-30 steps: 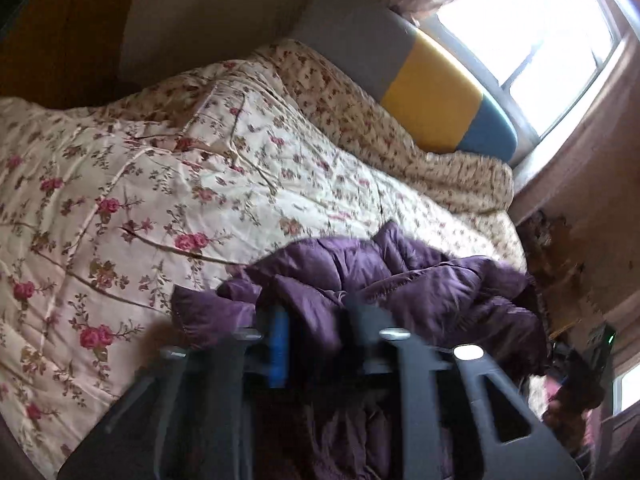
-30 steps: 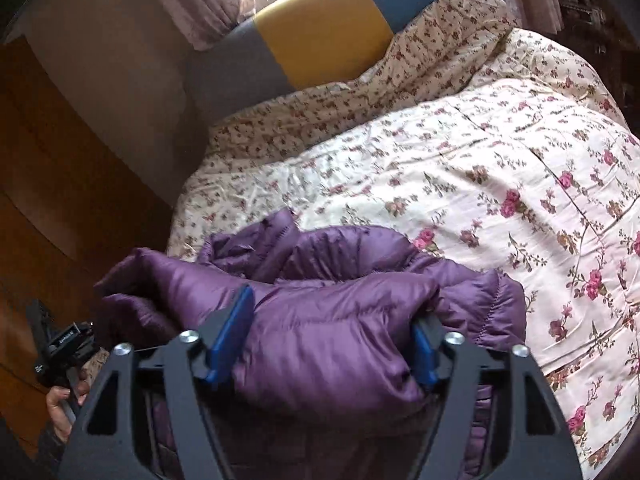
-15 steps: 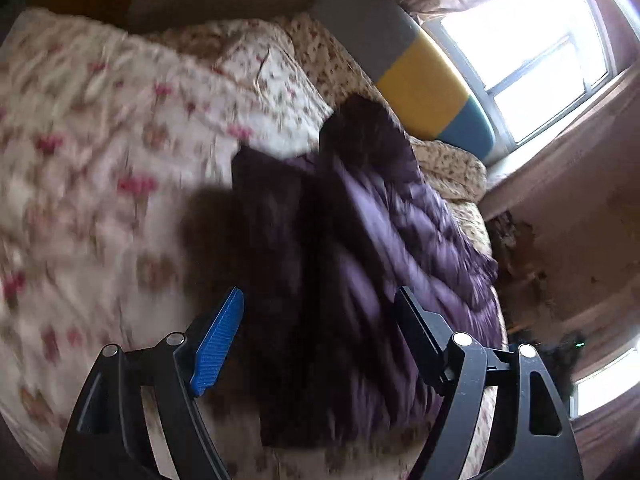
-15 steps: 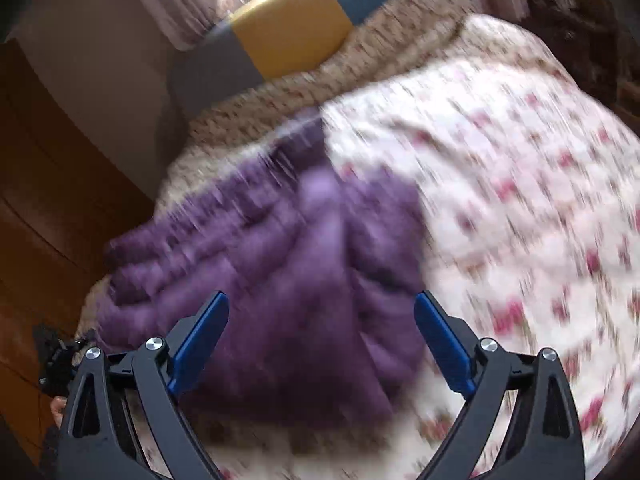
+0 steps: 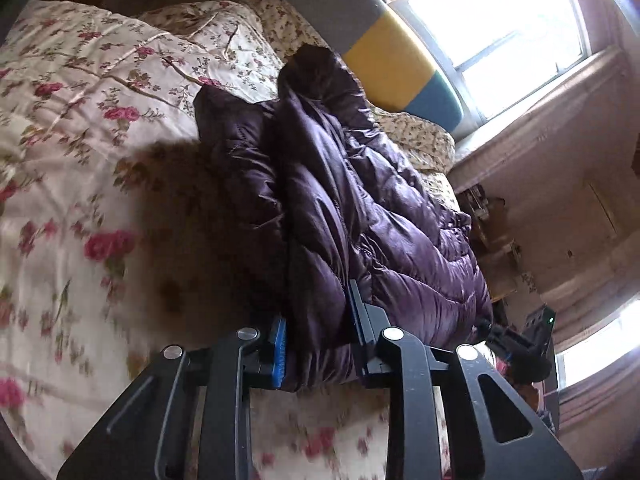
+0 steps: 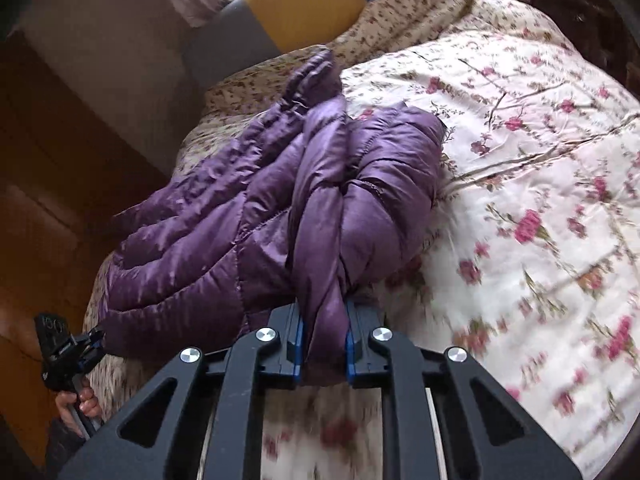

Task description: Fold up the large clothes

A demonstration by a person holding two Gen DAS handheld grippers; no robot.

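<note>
A purple quilted puffer jacket [image 5: 360, 208] lies bunched on a floral bedspread [image 5: 80, 128]. My left gripper [image 5: 318, 340] is shut on the jacket's near edge, a thick fold pinched between its pads. In the right wrist view the same jacket [image 6: 280, 208] stretches toward the headboard, and my right gripper [image 6: 323, 348] is shut on a fold of its near edge. The other gripper [image 6: 64, 352] shows at the jacket's far left corner, and likewise at the far right in the left wrist view [image 5: 520, 348].
A grey, yellow and blue headboard [image 5: 384, 52] stands under a bright window [image 5: 500, 28]. A second small-flowered quilt [image 6: 400, 20] lies by the headboard. A wooden wall [image 6: 48, 160] borders the bed's left side.
Half a second ago both grippers were open above the jacket. Both have now closed on folds at its near edge, and the jacket lies more stretched out toward the headboard.
</note>
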